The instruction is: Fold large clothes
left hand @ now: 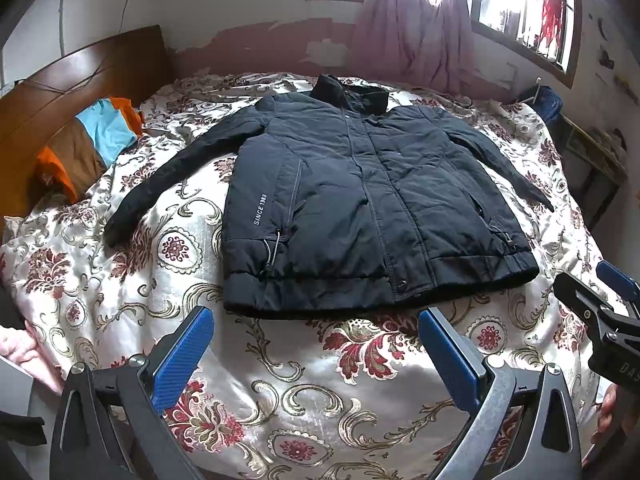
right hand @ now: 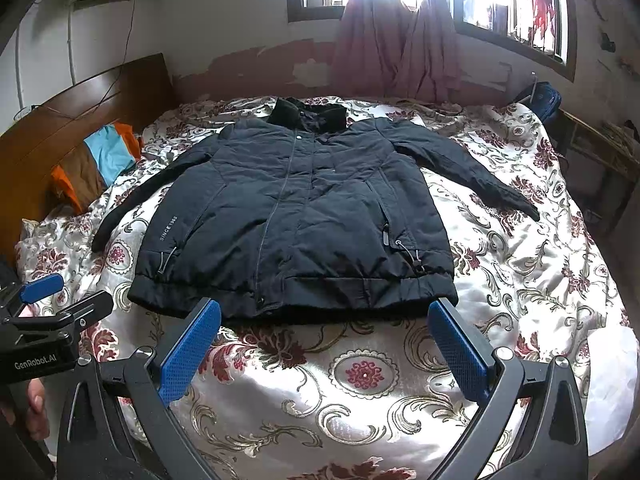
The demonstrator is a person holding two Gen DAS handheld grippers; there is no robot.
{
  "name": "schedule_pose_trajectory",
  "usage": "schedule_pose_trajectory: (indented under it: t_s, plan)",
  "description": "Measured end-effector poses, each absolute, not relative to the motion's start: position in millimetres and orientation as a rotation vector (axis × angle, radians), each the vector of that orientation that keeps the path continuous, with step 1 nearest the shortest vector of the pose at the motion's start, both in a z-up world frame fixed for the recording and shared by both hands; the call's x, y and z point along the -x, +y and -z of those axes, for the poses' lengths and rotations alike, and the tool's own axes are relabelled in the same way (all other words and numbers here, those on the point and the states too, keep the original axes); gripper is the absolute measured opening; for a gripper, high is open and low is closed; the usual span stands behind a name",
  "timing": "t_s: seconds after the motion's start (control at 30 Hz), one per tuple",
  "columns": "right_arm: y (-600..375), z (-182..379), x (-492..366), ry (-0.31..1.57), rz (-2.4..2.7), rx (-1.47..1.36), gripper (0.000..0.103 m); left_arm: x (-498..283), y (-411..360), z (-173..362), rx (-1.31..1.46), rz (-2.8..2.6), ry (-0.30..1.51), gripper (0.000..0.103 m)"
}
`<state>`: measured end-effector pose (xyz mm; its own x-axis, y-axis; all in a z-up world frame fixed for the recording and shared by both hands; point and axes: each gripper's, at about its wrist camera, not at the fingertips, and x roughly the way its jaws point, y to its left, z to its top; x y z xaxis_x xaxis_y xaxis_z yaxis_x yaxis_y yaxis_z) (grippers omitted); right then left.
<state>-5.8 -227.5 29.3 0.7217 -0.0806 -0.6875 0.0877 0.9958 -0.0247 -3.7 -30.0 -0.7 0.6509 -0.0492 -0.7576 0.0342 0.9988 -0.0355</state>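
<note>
One jacket (left hand: 360, 196) lies flat, collar away, hem nearest.

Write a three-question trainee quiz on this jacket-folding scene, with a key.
1. True or false: the dark jacket lies flat with both sleeves spread out.
2. The left gripper and the right gripper are: A) both open, B) both shut, C) one of each.
3. What is the jacket lying on?

Key: 1 true. 2 A; neither touches the jacket. 3 The floral bedspread.
</note>
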Motion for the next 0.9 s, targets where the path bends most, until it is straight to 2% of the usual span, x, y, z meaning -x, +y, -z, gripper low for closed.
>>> schedule_pose_trajectory:
  t_s: [0.67, 0.9]
  plan:
    - [-234.7, -18.9, -2.7, 0.792, 0.093, -0.007, 0.102, -6.6, -26.8, 12.6, 0.015, 0.044, 0.881, 0.103]
    - [-238.2, -11.6, -18.4, 0.877, 0.14, -0.039, 0.102, -21.5, -25.8, 20.2, 0.008, 0.034, 0.962, 0.103]
